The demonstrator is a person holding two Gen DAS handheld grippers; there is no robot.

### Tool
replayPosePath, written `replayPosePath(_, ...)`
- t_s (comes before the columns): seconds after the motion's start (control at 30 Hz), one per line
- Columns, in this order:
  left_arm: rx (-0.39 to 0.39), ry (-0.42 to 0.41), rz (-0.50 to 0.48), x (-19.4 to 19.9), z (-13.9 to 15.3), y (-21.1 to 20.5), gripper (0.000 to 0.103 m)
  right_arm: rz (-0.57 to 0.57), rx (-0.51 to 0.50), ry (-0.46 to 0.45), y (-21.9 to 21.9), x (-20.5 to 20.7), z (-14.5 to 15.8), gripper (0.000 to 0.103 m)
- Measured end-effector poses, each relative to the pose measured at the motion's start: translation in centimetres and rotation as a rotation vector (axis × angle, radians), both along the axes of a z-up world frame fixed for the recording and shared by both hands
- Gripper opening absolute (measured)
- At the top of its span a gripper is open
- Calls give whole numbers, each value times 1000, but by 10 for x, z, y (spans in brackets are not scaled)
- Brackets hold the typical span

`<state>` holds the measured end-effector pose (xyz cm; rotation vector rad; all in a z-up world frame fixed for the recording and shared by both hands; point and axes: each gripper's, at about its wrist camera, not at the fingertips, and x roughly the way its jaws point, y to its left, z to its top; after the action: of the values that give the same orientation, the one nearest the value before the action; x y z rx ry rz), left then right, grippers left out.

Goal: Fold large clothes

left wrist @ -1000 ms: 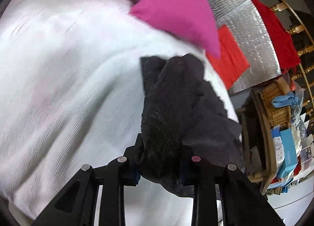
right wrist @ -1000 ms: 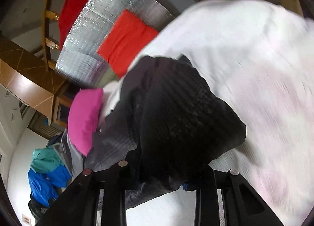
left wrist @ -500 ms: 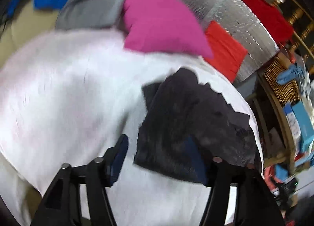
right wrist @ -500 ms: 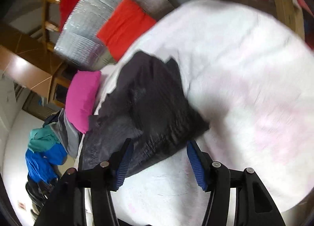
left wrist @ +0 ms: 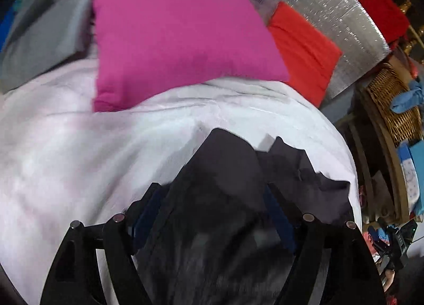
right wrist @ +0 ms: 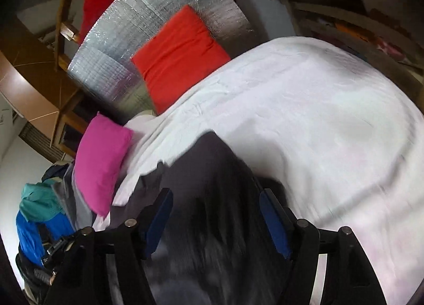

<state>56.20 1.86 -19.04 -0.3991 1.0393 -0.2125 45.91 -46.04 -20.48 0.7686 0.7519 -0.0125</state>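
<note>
- State: your left claw (left wrist: 212,214) and right claw (right wrist: 214,214) both stand spread. Their jaws have just been opening. The dark garment (left wrist: 238,185) shows between the blue pads of each, but no pad presses on it.
- Location: the dark garment lies bunched on the white bed cover (left wrist: 79,159), near the edge of the bed on the side of the wicker basket (left wrist: 392,108).
- Risk, fold slip: the garment looks loosely heaped, with uneven corners at its far edge. If you lift either claw away with cloth caught on a pad, the layers are likely to drag out of line.
- Risk, edge drop: part of the cloth lies close to the bed edge. A sideways pull toward the basket could slide it off.
- Risk, wrong grasp: the cover beneath is soft and wrinkled. A deep re-grasp could pinch the cover along with the garment.
- Surroundings: a pink pillow (left wrist: 180,34) rests on the cover beyond the garment, apart from it. A red cushion (right wrist: 180,55) leans on a silver foil panel (right wrist: 148,18) further back.
- Obstruction: the pink pillow limits the room for spreading cloth forward. Grey clothing (left wrist: 45,29) lies beside it.
- Visibility: both views are blurred, so fold lines cannot be confirmed.
</note>
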Motion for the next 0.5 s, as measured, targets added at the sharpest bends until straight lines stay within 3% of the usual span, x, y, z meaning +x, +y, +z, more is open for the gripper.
replayPosePath(0.23,3,62,-46,48,-40,-24,79,37,-50,53,1,85,-30,79)
replayPosePath(0.4,11,30,-75,56,-52,-30,78,115,-4,114,9,120,-63,79)
replayPosePath(0.47,44,-4,-101,55,-52,-35,56,159,-85,122,22,125,-65,68)
replayPosePath(0.5,76,-4,-126,55,-54,-39,34,174,-197,120,32,125,-61,31)
